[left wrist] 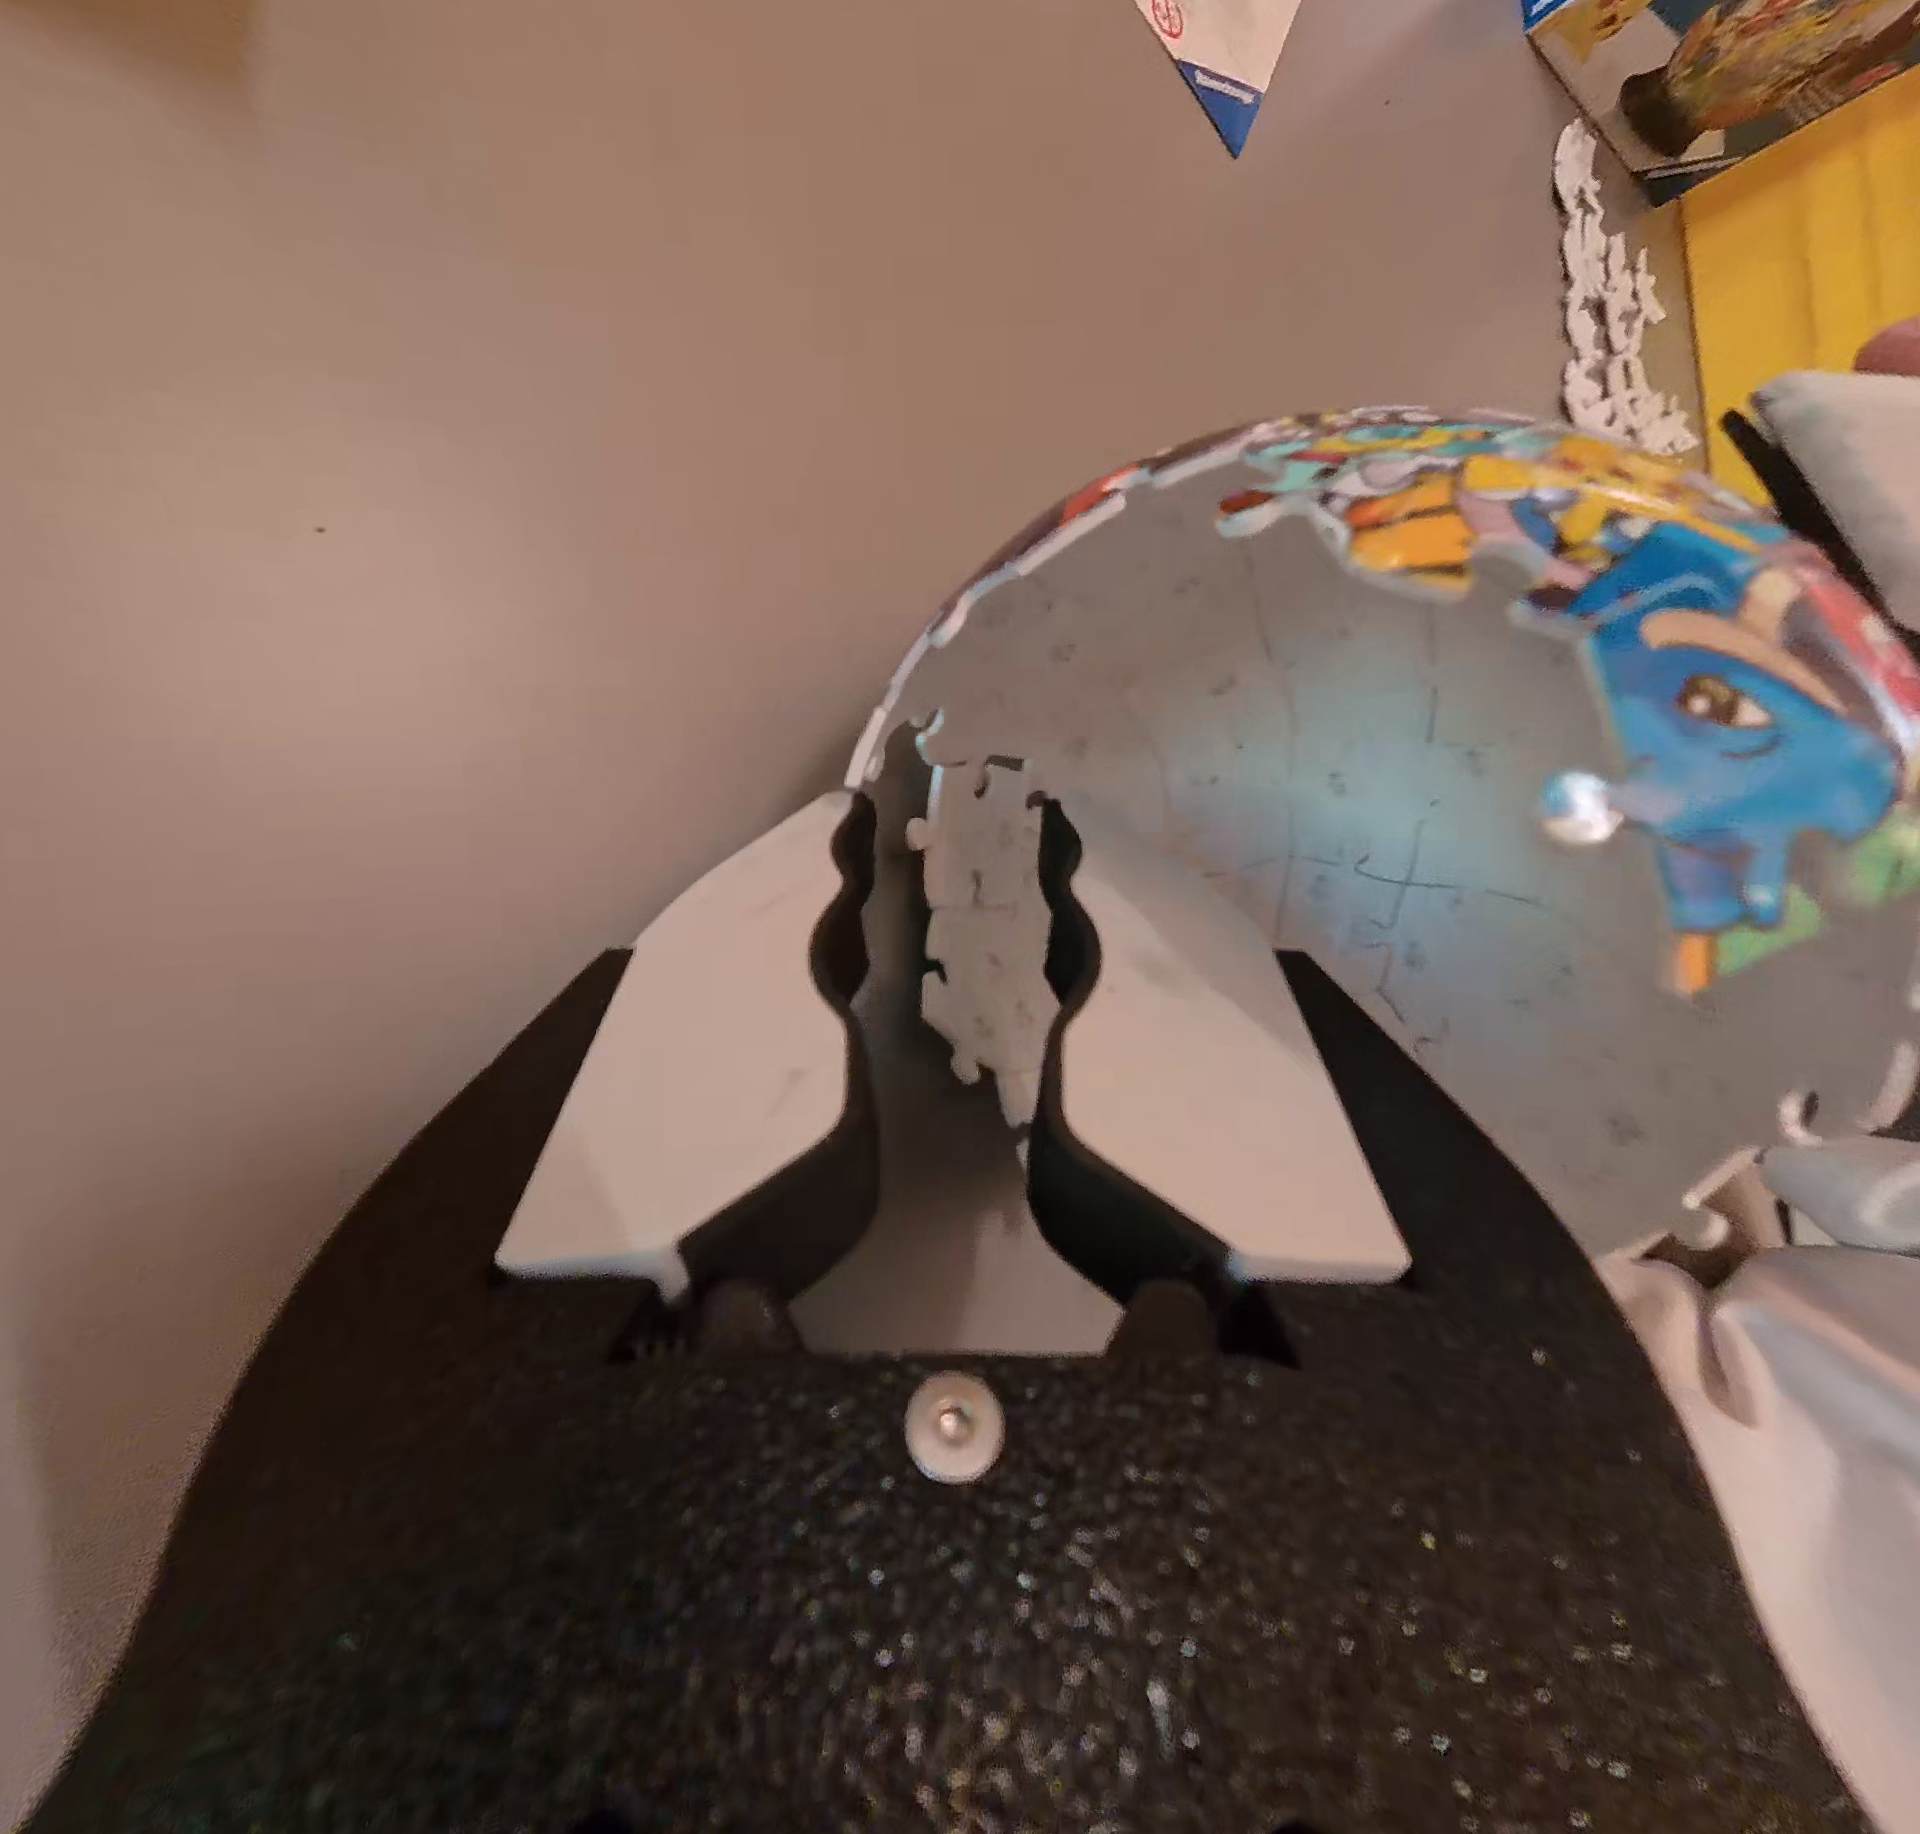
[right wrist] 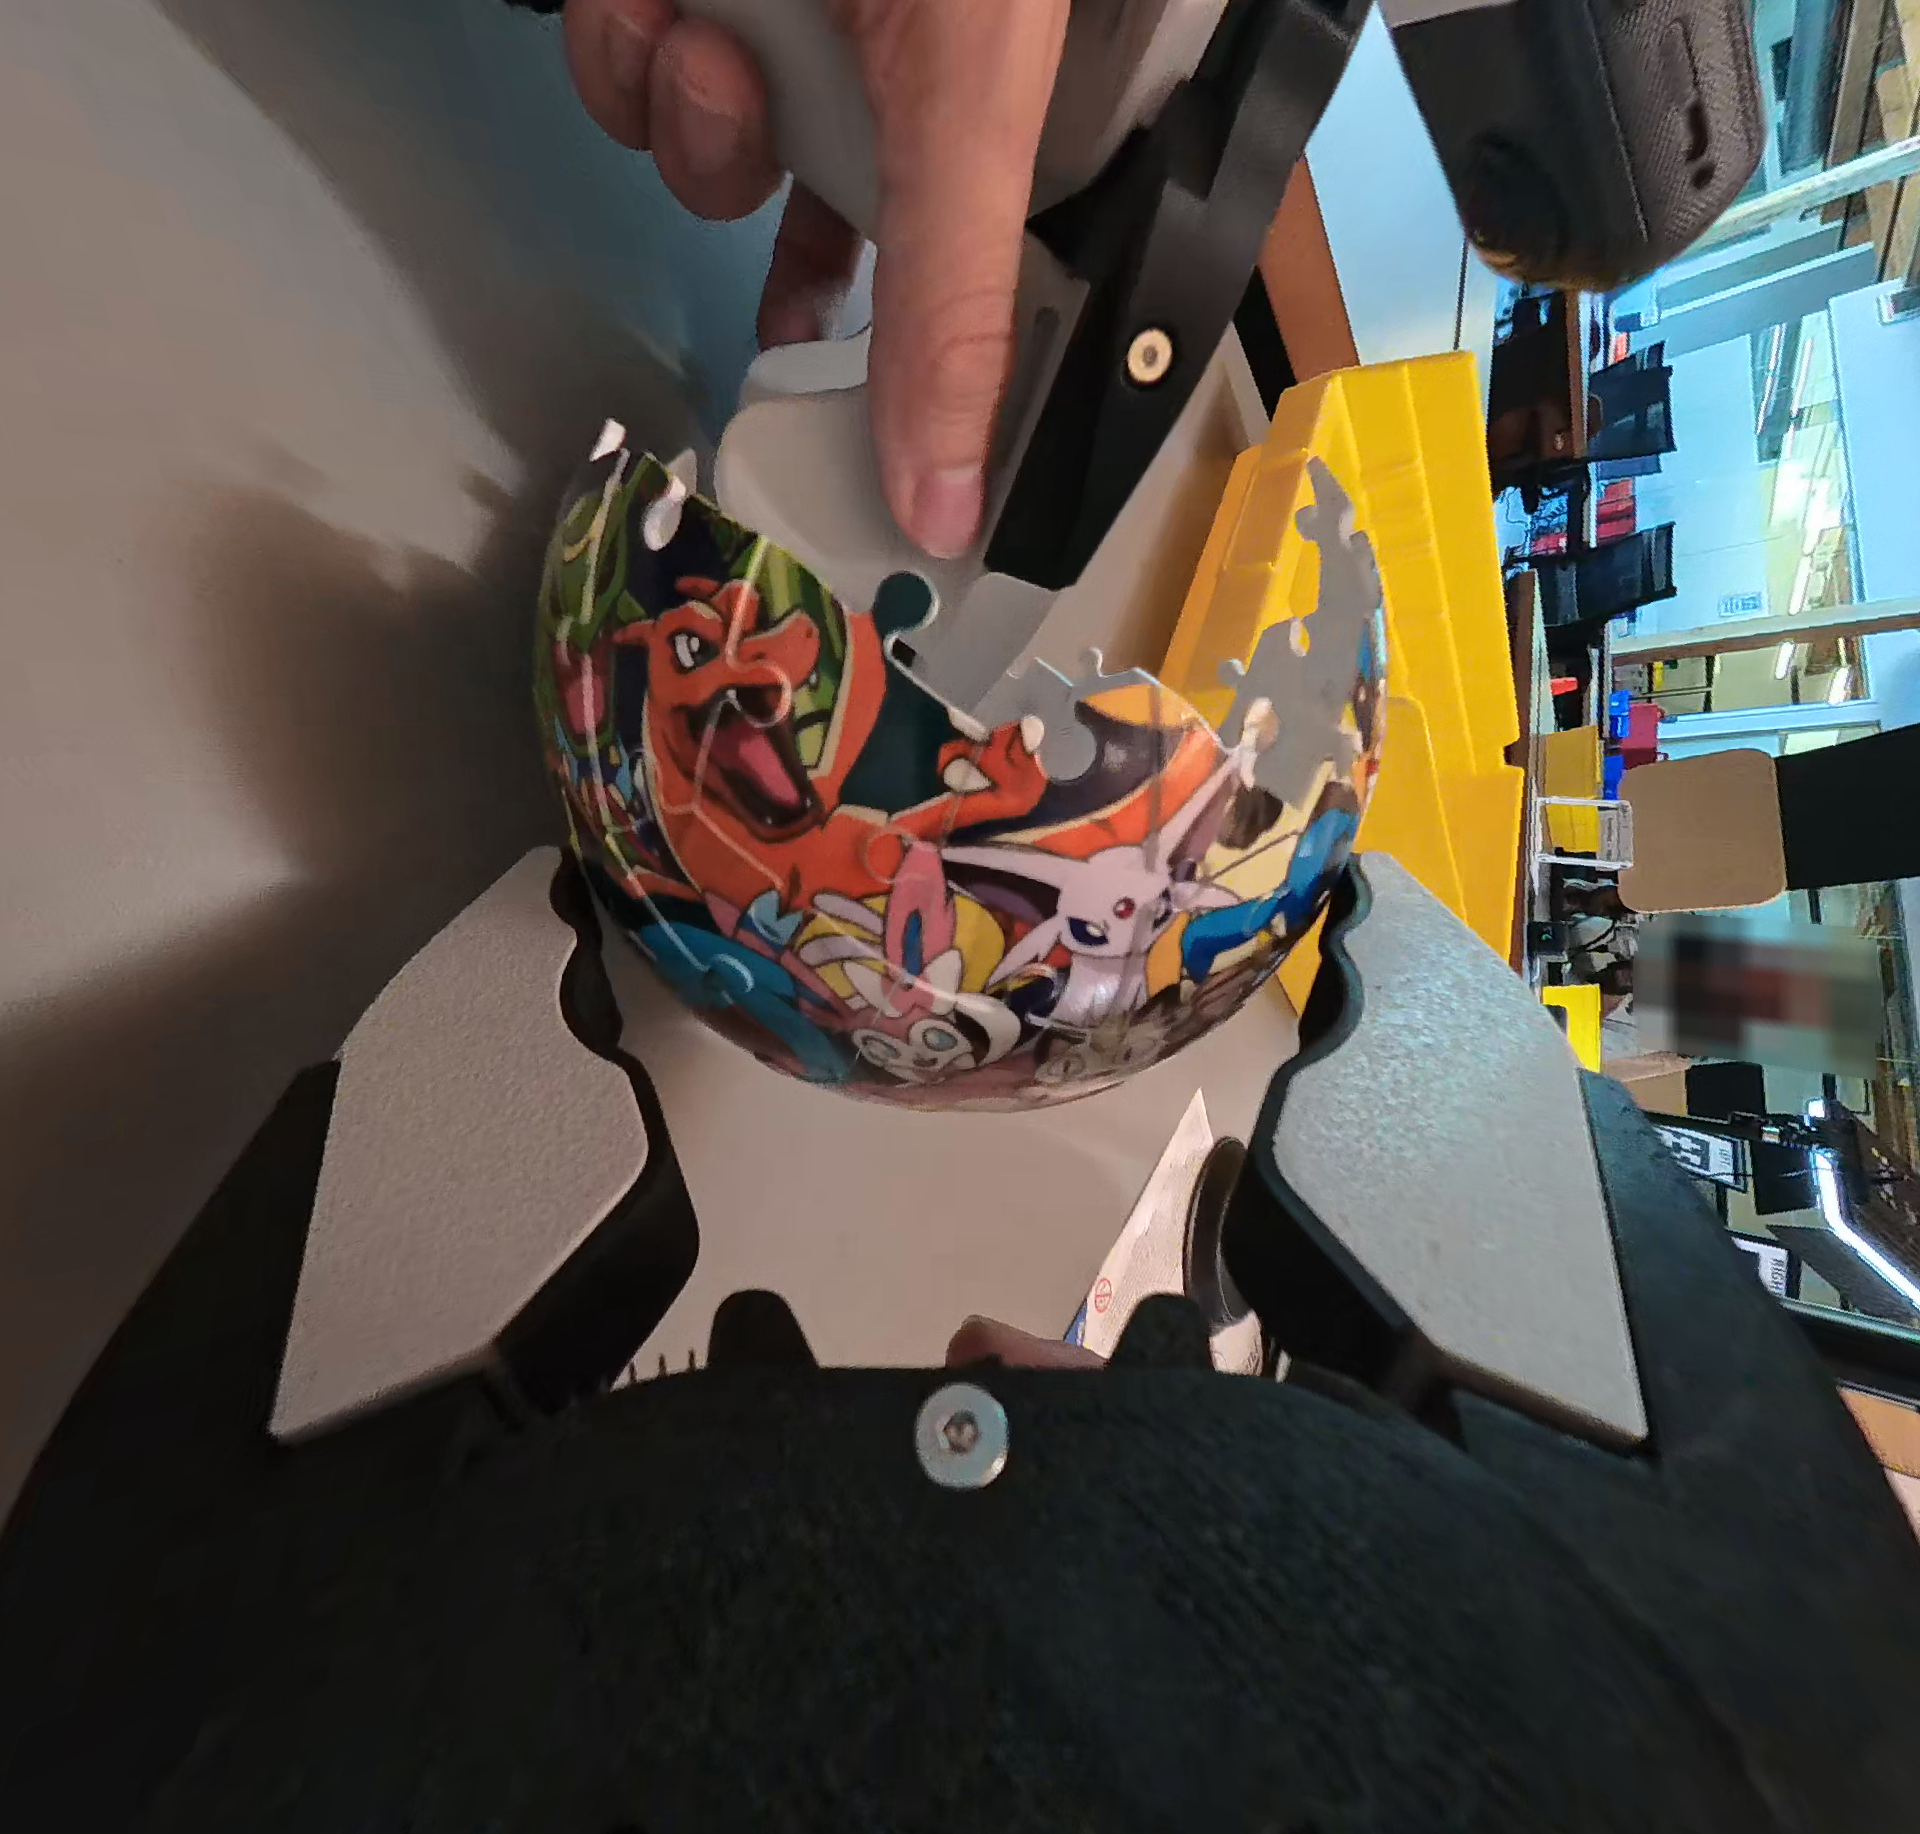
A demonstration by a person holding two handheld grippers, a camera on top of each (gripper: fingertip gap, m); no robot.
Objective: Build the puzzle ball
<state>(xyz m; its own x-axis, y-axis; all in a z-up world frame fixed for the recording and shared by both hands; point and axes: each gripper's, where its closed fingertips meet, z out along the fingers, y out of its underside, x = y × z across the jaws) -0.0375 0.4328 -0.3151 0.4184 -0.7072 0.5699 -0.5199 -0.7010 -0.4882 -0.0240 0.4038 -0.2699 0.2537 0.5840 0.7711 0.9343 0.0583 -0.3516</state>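
The puzzle ball (right wrist: 914, 849) is a half-built hollow shell with colourful cartoon creatures outside and grey inside. My right gripper (right wrist: 961, 901) is shut on it, one pad touching each side. In the left wrist view the shell (left wrist: 1299, 766) lies to the right, its open hollow facing the camera. My left gripper (left wrist: 956, 828) is shut on a short strip of joined puzzle pieces (left wrist: 982, 943), white backs showing, held at the shell's jagged left rim. In the right wrist view the left gripper (right wrist: 935, 610), held by a hand (right wrist: 935, 226), reaches into the shell's open top.
A puzzle box (left wrist: 1745, 18), a folded leaflet (left wrist: 1216, 8) and a pile of loose white pieces (left wrist: 1610, 309) lie on the grey table beside a yellow bin (left wrist: 1808, 278). The bin (right wrist: 1382, 589) stands just behind the ball. Shelves and a chair are beyond. There is about 7 cm between the tips of the two grippers.
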